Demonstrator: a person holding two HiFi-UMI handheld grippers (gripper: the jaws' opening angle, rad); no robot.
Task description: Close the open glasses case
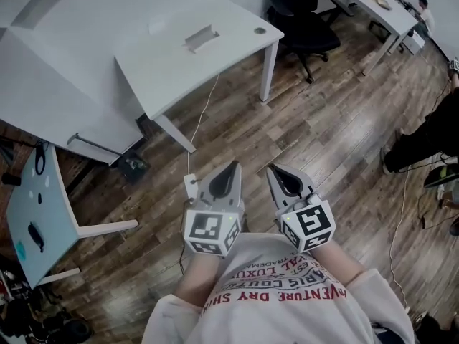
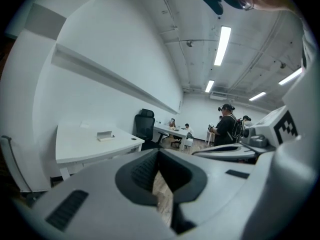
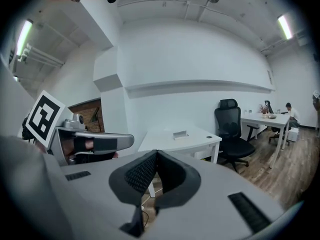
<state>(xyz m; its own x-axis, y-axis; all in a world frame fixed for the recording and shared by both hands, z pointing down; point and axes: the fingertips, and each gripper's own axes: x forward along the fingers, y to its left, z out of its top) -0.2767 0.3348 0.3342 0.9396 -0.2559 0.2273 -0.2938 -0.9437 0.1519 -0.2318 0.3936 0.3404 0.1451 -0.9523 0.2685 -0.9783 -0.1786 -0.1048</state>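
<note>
The task is not yet under way: this is the approach stage, with nothing touched. The case [image 1: 201, 38], a small pale thing that seems to lie open, sits on the white bench [image 1: 179, 74] well apart from both grippers; both gripper views show it far off on the benchtop, too small to read its lid

The left gripper [image 1: 232, 166] and right gripper [image 1: 273, 169] are held side by side close to the person's chest, above the wooden floor [image 1: 323, 135], pointing forward toward the bench. Both pairs of jaws are clenched tip to tip with nothing between them

The next move, I judge, calls for stepping up to the bench, bringing the grippers down to the case, and pressing the lid over with one while the other steadies the base
</note>
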